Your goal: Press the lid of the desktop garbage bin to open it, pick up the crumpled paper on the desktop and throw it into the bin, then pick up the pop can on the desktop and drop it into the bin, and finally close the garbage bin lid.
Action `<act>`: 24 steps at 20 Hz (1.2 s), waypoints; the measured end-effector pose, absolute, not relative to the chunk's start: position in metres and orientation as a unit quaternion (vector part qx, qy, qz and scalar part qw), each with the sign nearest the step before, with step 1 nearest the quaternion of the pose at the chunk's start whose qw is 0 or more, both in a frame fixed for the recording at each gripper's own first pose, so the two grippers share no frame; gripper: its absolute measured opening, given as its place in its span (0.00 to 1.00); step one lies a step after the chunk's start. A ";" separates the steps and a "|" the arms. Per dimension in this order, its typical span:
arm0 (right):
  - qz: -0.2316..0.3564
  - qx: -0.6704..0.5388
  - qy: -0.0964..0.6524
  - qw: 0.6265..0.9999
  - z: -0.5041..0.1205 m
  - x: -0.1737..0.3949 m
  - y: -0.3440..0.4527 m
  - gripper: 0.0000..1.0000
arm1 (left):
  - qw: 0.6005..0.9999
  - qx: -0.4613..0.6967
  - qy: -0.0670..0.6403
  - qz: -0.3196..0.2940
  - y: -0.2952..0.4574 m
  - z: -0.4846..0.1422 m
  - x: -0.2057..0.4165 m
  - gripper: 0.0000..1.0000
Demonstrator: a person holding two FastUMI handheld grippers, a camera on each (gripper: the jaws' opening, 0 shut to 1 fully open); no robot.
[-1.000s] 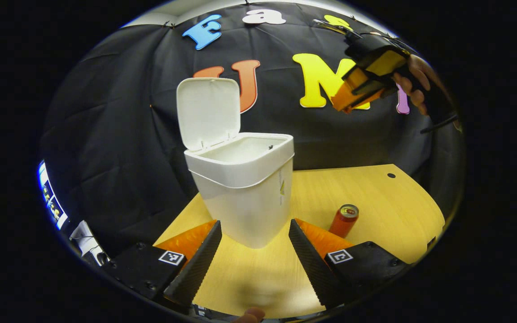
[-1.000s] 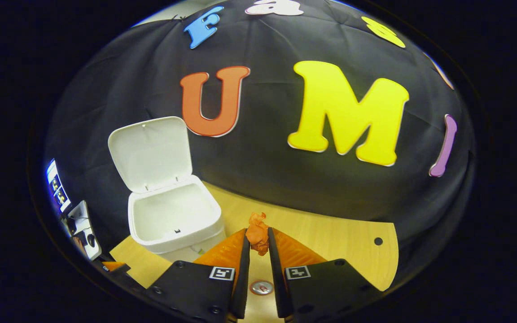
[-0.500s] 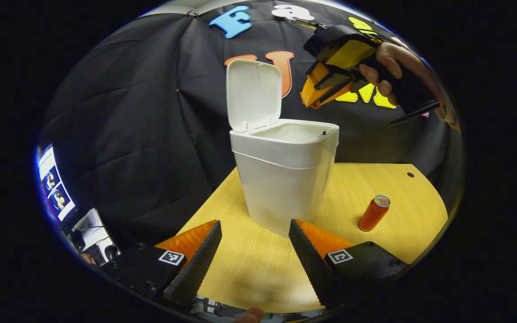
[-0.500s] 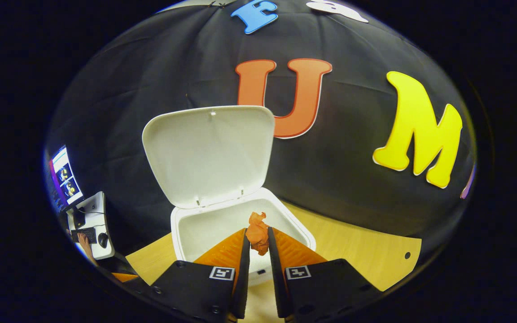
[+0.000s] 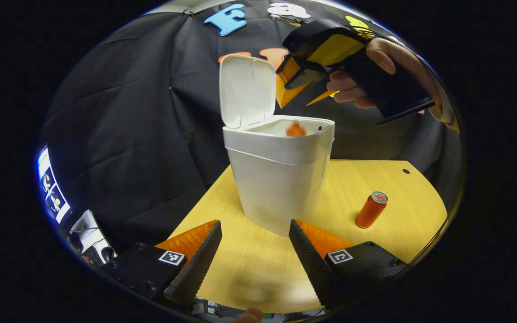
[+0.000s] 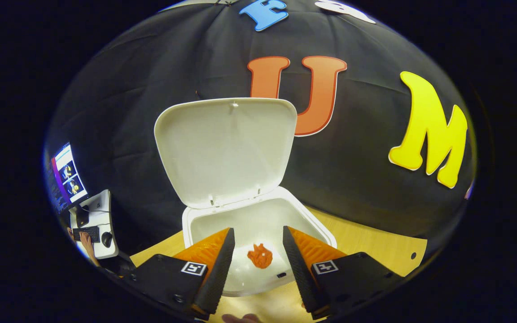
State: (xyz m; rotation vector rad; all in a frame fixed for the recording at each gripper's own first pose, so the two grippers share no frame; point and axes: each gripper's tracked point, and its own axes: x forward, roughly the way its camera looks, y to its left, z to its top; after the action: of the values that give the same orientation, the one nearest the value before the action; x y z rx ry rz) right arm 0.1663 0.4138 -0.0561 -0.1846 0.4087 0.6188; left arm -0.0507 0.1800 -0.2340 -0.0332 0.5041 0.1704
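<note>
My right hand (image 5: 375,76): raised above the bin, fingers wrapped round the handle, with the tool tilted down toward the opening.
Right gripper (image 6: 254,251): its fingers stand apart with nothing between them, pointing down into the bin; from the left gripper view I see it (image 5: 301,92) just above the bin's far rim, beside the raised lid.
Left gripper (image 5: 254,251): held low over the near edge of the table, fingers wide apart and holding nothing, aimed at the bin's front wall.
White plastic desktop garbage bin (image 5: 278,179): stands upright on the light wooden table (image 5: 388,251), toward its back edge near the black cloth wall (image 5: 128,134).
White hinged lid (image 6: 225,150): swung up and standing open at the back of the bin.
Crumpled orange paper (image 6: 260,255): loose inside the bin's opening, below and between my right fingers, touching neither; in the left gripper view it (image 5: 295,130) shows blurred at rim level.
Orange pop can (image 5: 371,210): upright on the table, to the right of the bin and well apart from both grippers.
</note>
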 end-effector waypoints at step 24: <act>0.129 -0.051 0.088 0.986 0.047 0.117 0.156 0.96 | 0.972 0.009 0.212 -0.105 -0.050 -0.312 0.024 0.99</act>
State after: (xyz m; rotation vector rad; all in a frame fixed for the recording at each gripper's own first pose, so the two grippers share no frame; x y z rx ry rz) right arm 0.1172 0.1564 0.0469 -0.1031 0.1764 0.2587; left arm 0.0239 -0.0497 -0.3117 0.0174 0.4287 -0.2112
